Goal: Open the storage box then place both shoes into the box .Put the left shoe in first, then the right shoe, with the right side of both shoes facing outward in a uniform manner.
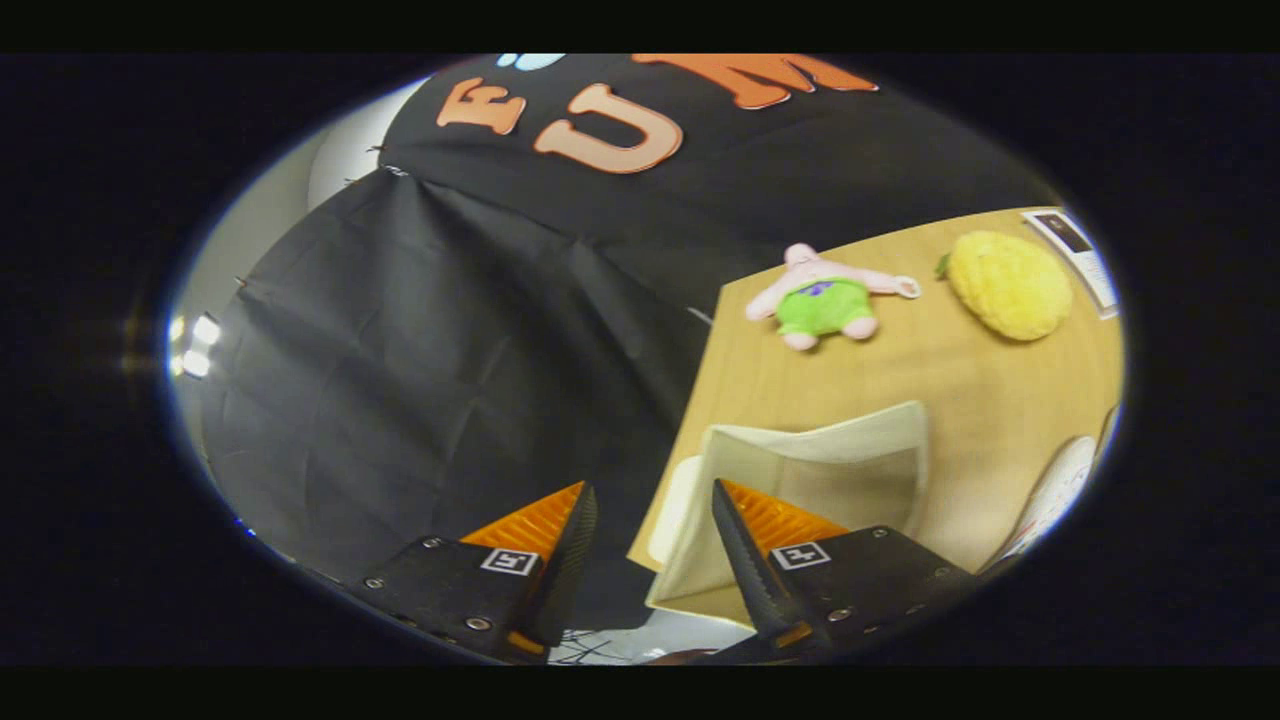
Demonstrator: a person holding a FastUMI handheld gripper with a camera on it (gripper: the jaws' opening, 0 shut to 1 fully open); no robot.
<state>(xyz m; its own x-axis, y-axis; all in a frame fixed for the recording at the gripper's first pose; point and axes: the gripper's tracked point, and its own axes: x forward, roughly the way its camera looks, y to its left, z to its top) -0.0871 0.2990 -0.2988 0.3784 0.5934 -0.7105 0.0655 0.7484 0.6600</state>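
hovering tilted over the near left corner of the wooden table [960, 400], the gripper [655, 510] has its fingers spread apart with nothing held between them. one storage box [830, 470], pale and open-topped, sits right at that corner, just ahead of the right finger, its left wall about level with the table's left edge. past it: one pink and green plush toy [825, 300] and one yellow plush [1008, 285] near the far edge, plenty of bare wood between them and the box. something white [1050, 500] pokes in at the right edge, can't tell what.
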